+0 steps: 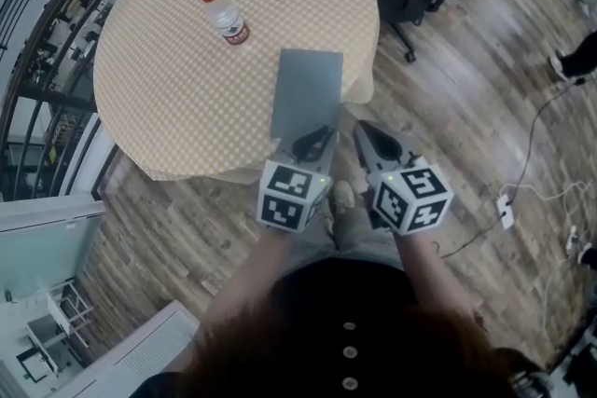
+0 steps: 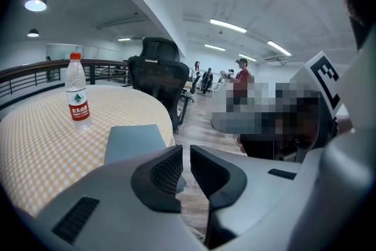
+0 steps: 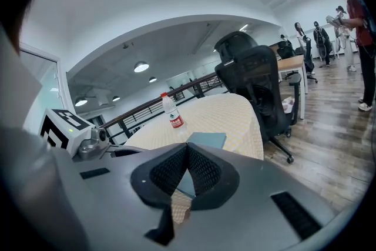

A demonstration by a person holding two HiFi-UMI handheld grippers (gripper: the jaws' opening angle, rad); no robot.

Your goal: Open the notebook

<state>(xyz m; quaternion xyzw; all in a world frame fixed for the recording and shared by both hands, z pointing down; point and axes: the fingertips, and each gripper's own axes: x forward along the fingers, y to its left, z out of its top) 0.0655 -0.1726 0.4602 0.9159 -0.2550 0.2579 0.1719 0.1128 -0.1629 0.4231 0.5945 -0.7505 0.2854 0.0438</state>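
Cloth-covered round table on plank floor: closed grey notebook at its near edge, water bottle farther in; left gripper and right gripper hover there, jaws closed, empty.

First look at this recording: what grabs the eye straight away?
A closed grey notebook lies at the near edge of a round table covered with a checked cloth. A red-capped water bottle stands further in. The left gripper and the right gripper, each with a marker cube, hang side by side at the notebook's near end, both closed and empty.
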